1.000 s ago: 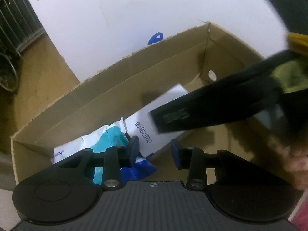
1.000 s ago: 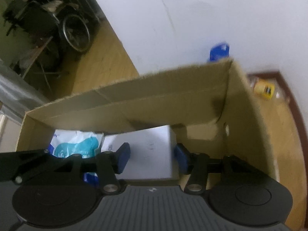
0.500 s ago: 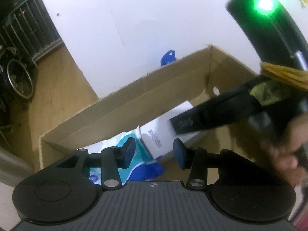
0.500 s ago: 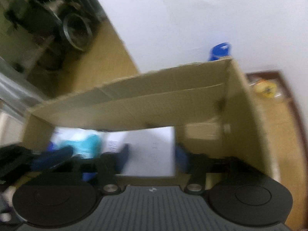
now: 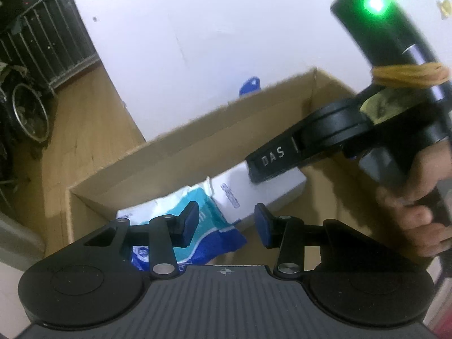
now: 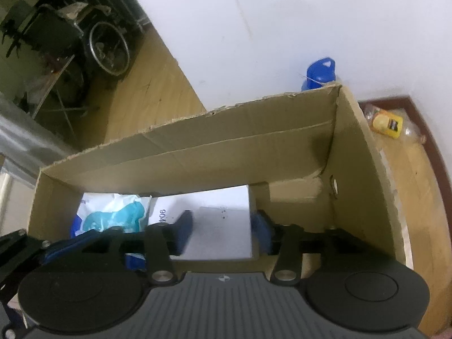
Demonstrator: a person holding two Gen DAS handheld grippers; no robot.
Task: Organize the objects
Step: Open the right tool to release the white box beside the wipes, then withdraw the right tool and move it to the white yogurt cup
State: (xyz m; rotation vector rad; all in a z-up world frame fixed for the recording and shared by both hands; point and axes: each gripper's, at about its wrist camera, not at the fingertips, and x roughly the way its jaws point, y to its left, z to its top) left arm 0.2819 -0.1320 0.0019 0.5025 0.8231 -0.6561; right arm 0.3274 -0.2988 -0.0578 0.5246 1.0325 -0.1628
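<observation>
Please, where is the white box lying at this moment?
The white box lies on the floor of the cardboard carton, right of the teal and blue packet, below the right gripper.

Fisheye bending straight lines toward edges in both views. Even indoor light washing white wall (image 5: 197, 42) bright. Dark dim corner (image 6: 42, 28) at upper left showing murky. Cardboard box (image 6: 226, 147) interior lying in soft shadow. Green LED (image 5: 375, 1) glaring, blooming. Slight motion blur smearing left view.
</observation>
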